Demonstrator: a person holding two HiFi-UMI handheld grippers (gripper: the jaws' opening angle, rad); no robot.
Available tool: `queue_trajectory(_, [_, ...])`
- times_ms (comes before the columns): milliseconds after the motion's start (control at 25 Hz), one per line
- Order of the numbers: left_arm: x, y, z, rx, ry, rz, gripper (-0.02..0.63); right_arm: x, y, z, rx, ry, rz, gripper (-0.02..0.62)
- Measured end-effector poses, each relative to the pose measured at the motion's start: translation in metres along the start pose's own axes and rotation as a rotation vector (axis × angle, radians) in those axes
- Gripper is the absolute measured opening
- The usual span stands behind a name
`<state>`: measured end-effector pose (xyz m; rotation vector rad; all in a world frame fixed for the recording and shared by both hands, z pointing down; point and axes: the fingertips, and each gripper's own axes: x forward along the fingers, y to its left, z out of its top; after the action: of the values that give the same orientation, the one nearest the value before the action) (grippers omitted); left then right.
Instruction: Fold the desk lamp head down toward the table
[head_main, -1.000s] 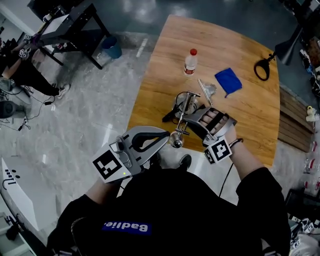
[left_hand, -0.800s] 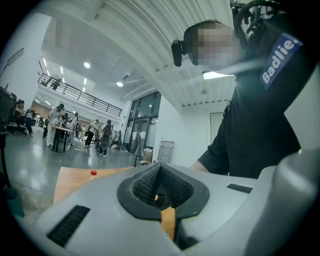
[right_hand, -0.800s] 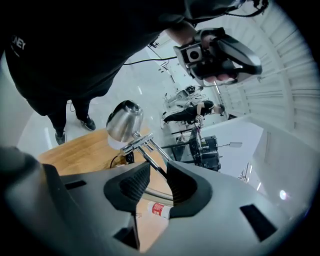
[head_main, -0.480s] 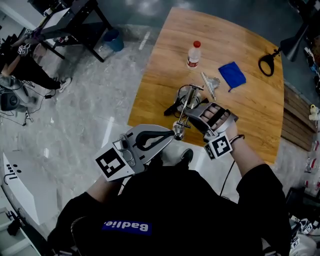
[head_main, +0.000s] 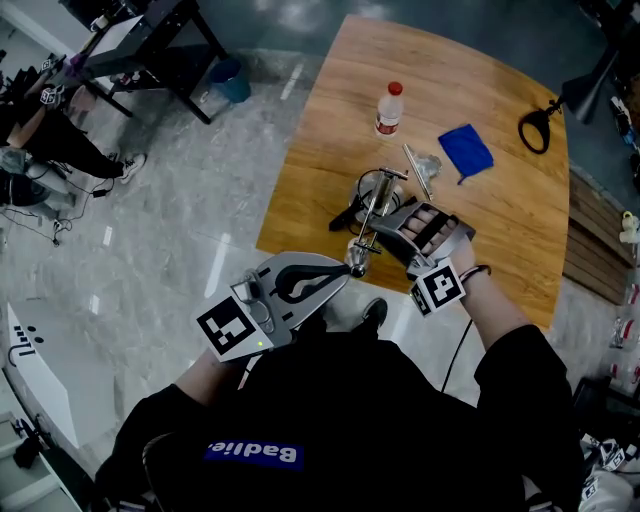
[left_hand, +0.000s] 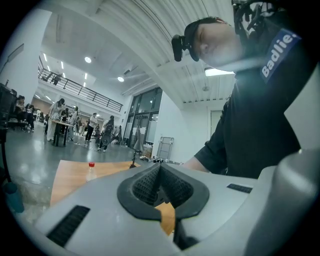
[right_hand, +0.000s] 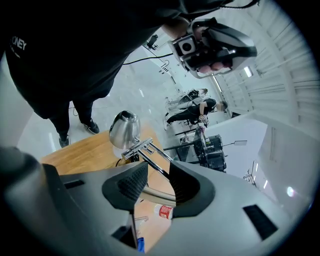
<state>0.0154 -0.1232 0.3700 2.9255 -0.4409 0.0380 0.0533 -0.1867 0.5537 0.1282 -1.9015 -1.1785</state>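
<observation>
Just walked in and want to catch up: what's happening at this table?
A person works a desk lamp on the wooden table with handheld tongs. The right tongs straddle the lamp's arm; their jaws have just been opening and do not press on it. The left tongs are shut and empty, close by the lamp head.

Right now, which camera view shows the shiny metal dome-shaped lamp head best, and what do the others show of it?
The right gripper view: the shiny metal dome-shaped lamp head appears large and unblocked. The head view shows it only as a small bright knob. The left gripper view doesn't show it.
</observation>
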Motion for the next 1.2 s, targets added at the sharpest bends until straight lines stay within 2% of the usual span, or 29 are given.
queue_trajectory(120, [0.001,-0.002,-0.001,-0.006,0.005,-0.004,-0.002,0.000,-0.001,0.000,-0.007,-0.008,-0.019,0.124])
queue_trajectory(560, [0.007,-0.004,-0.006,-0.008,0.015,-0.018,-0.002,0.006,0.010,-0.002,-0.003,0.000,0.019,0.132])
queue_trajectory(720, [0.007,-0.004,-0.007,-0.010,0.018,-0.019,-0.002,0.010,0.006,-0.004,-0.037,-0.001,-0.013,0.133])
queue_trajectory(1200, [0.006,-0.004,-0.008,-0.012,0.021,-0.009,-0.002,0.013,0.012,-0.007,-0.041,0.005,0.016,0.137])
